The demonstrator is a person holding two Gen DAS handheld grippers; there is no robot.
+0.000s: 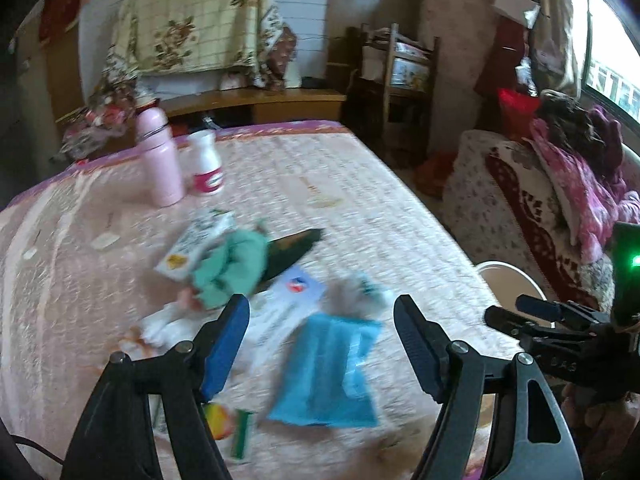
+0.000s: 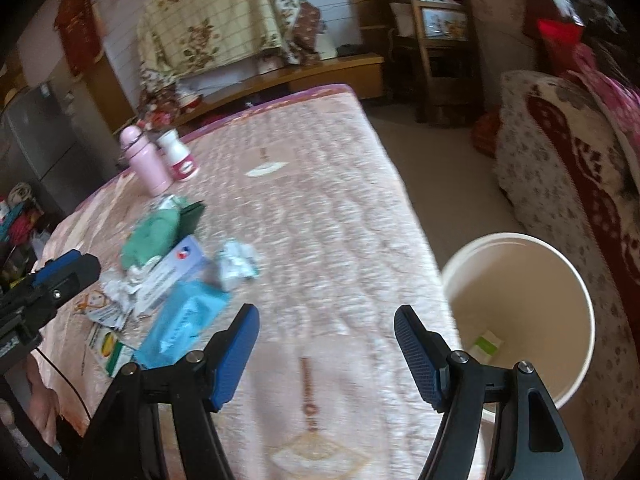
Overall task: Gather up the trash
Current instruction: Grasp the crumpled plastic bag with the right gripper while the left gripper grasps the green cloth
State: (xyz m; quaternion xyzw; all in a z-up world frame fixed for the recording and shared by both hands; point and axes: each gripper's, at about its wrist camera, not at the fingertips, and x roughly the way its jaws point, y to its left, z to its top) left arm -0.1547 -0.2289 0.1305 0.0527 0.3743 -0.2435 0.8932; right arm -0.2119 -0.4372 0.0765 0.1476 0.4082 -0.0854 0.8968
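Left wrist view: left gripper [image 1: 322, 344] wide open, nothing btwn fingers [image 1: 226, 344], hovers over trash pile on pink bed cover [image 1: 360, 184]. Blue pack [image 1: 328, 372] right below, btwn the fingers. White box [image 1: 288, 300] just beyond, green cloth [image 1: 228, 268] and dark wrapper [image 1: 292, 248] behind that, printed packet [image 1: 196, 244] at left, crumpled foil [image 1: 356, 292] near blue pack's far corner. White tissue [image 1: 160, 328] left of left finger; yellow-green packet [image 1: 228, 424] at near edge. Pink bottle [image 1: 158, 160] and white bottle [image 1: 206, 164] upright, just beside each other, far side. Right gripper [image 1: 516, 314] seen at right edge, over bucket [image 1: 512, 276] rim.

Right wrist view: right gripper [image 2: 326, 344] wide open, empty, above bare bed cover [image 2: 320, 200], well right of pile. Blue pack [image 2: 184, 320], white box [image 2: 176, 268], green cloth [image 2: 152, 236], foil [image 2: 238, 262] all lie to left. Bucket [image 2: 576, 292] on floor just beside bed, right; one small green-white packet [image 2: 486, 346] inside at bottom. Left gripper [image 2: 60, 272] pokes in from left; too blurred to tell its opening here.
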